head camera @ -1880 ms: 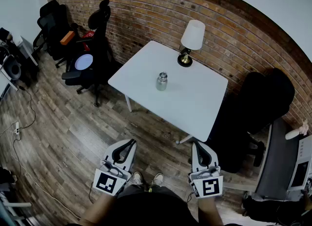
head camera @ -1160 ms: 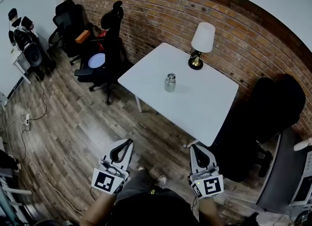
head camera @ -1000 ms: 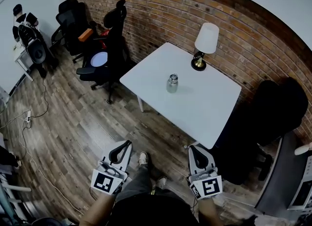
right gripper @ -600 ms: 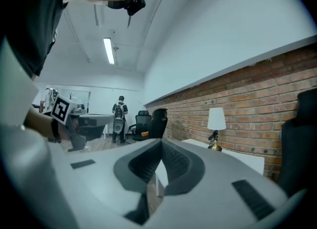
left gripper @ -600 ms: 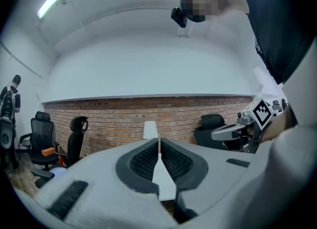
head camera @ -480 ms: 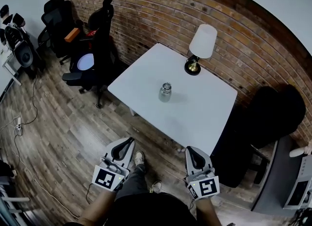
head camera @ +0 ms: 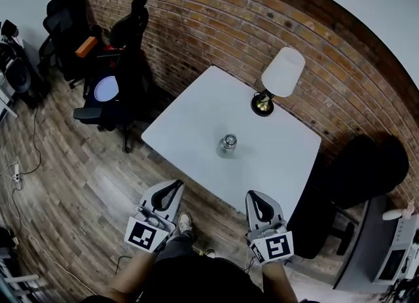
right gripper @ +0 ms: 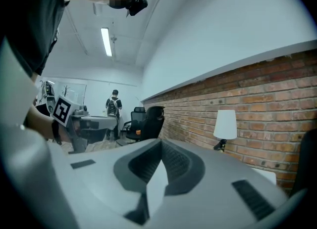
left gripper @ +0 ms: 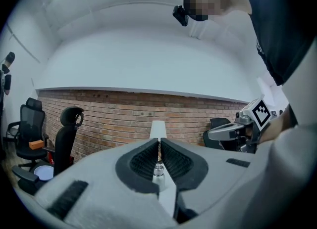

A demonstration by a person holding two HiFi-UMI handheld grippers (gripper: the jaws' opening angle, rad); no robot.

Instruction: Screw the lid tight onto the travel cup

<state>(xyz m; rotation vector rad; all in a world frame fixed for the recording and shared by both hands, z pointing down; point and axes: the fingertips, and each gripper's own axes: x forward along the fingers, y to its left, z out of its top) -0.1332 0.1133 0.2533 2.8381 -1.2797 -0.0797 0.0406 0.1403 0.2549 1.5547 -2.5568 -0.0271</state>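
Note:
A small metal travel cup [head camera: 227,144] with its lid on top stands upright near the middle of the white table [head camera: 196,118]. Both grippers hang over the wooden floor, short of the table's near edge and well away from the cup. My left gripper [head camera: 174,186] is shut and holds nothing. My right gripper [head camera: 255,196] is also shut and empty. In the left gripper view the cup [left gripper: 158,170] shows far off, in line with the shut left gripper [left gripper: 158,142]. The right gripper view shows the shut right gripper [right gripper: 159,145] and no cup.
A table lamp [head camera: 279,75] stands at the table's far side by the brick wall [head camera: 216,20]. Black office chairs [head camera: 116,66] are on the left, another black chair [head camera: 357,171] on the right. A person [right gripper: 114,107] stands far back in the room.
The table and cup have drawn nearer and lower in the head view as I walk up to them. Both grippers stay shut and low in front of me.

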